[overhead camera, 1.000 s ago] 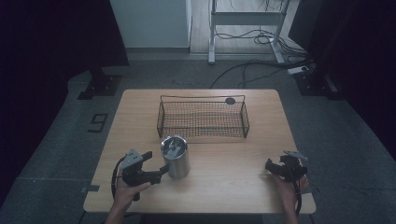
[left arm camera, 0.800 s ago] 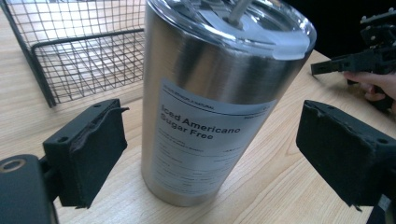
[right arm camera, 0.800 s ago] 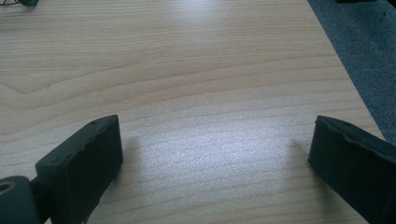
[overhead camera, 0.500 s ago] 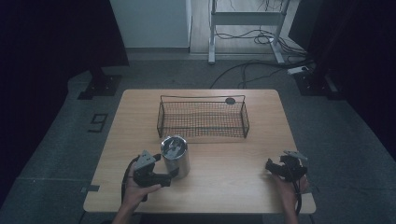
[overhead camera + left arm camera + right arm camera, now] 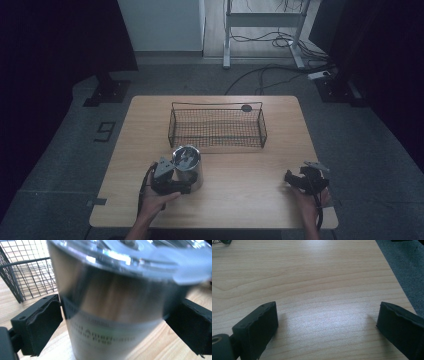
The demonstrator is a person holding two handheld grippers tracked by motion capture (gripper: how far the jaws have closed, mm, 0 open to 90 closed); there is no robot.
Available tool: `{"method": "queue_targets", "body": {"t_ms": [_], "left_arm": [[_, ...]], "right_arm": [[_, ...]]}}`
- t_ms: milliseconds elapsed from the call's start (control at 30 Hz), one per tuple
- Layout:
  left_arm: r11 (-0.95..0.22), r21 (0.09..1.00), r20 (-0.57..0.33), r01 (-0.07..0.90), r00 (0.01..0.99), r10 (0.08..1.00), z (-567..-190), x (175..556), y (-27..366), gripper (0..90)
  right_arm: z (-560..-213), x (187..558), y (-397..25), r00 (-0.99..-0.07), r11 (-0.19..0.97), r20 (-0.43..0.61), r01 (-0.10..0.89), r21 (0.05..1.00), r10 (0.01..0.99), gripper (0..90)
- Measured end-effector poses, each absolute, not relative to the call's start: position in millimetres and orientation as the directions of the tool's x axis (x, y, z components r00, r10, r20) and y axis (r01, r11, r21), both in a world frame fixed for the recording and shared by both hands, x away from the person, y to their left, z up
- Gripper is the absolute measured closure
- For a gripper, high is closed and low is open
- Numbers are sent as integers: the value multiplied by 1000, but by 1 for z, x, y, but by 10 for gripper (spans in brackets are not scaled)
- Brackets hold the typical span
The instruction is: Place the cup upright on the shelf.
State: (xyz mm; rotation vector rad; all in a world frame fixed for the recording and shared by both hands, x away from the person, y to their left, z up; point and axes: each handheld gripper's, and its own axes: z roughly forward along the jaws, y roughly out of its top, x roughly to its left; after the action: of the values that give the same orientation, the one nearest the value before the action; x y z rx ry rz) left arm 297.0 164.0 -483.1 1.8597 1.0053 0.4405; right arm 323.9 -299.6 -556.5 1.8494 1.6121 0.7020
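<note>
Shiny silver metal makes up the round can with a clear lid [image 5: 187, 166], which stands upright on the light wooden bench [image 5: 240, 185] near its front left part. Something small lies under the lid, but it is too blurry to tell what. Behind the can, near the middle of the bench, sits a black wire basket [image 5: 217, 127] shaped like a long box. No things can be seen inside the basket. A small dark round thing [image 5: 246, 108] lies on the bench just behind the basket's back rim.

Grey writing runs across the lower part of the can in the left gripper view [image 5: 100, 336], but it is too blurry to read.

The left hand-held gripper [image 5: 172, 181] is at the can's near side. In the left gripper view its two black jaws stand wide apart, one on each side of the can. The left jaw sits right at the can's wall, and the right jaw is close by the other side. They are not squeezing it.

The right hand-held gripper [image 5: 300, 181] rests low over the front right part of the bench, well apart from the can. Its jaws are spread wide with bare wood between them, and it holds nothing.
</note>
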Motion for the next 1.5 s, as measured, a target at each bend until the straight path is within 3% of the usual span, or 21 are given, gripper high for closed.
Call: {"method": "queue_targets", "body": {"t_ms": [500, 1200, 1500], "left_arm": [[-206, 866, -118, 455, 587, 801, -485, 311, 152, 0], [-246, 887, -42, 391, 598, 801, -488, 311, 150, 34], [-208, 900, -69, 384, 595, 801, -478, 307, 160, 38]], "right_arm": [[-556, 324, -300, 136, -104, 14, 684, 722, 991, 38], [-556, 324, -300, 137, -105, 14, 685, 721, 990, 41], [-556, 324, -300, 137, -105, 14, 685, 721, 990, 41]]}}
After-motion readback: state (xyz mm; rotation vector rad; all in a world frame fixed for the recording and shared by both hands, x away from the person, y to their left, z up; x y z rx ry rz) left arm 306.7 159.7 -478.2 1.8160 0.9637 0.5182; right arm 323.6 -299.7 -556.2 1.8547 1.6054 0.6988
